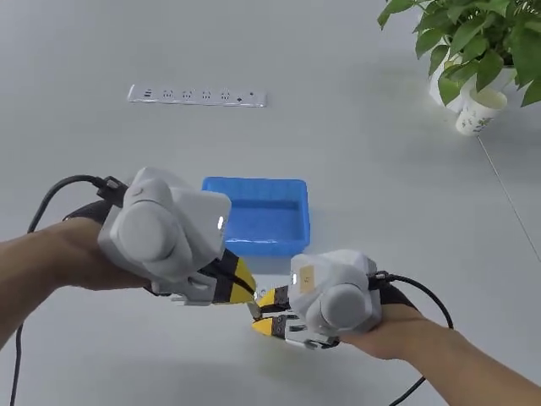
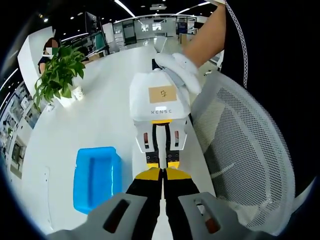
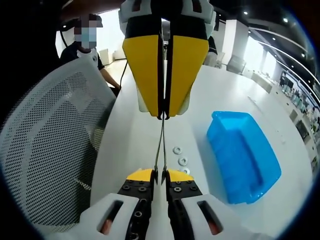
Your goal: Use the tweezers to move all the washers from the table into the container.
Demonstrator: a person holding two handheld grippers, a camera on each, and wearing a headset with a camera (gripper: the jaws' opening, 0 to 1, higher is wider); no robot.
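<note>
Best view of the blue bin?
Right gripper view: the blue bin shows whole, inside included. Left gripper view has it whole but smaller; in the head view the left gripper covers a corner.

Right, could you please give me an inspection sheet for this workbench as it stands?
Surface: pale grey table, smooth.
Job's things: three washers lie on the table beside the blue container, nothing seen inside it; tweezers span between the grippers.
Clutter: power strip, paper cup.
Grippers: left gripper and right gripper face tip to tip, each shut on the tweezers.
Cables: black cable leaves the left gripper, a second cable the right.
Surroundings: potted plant, mesh chair.
</note>
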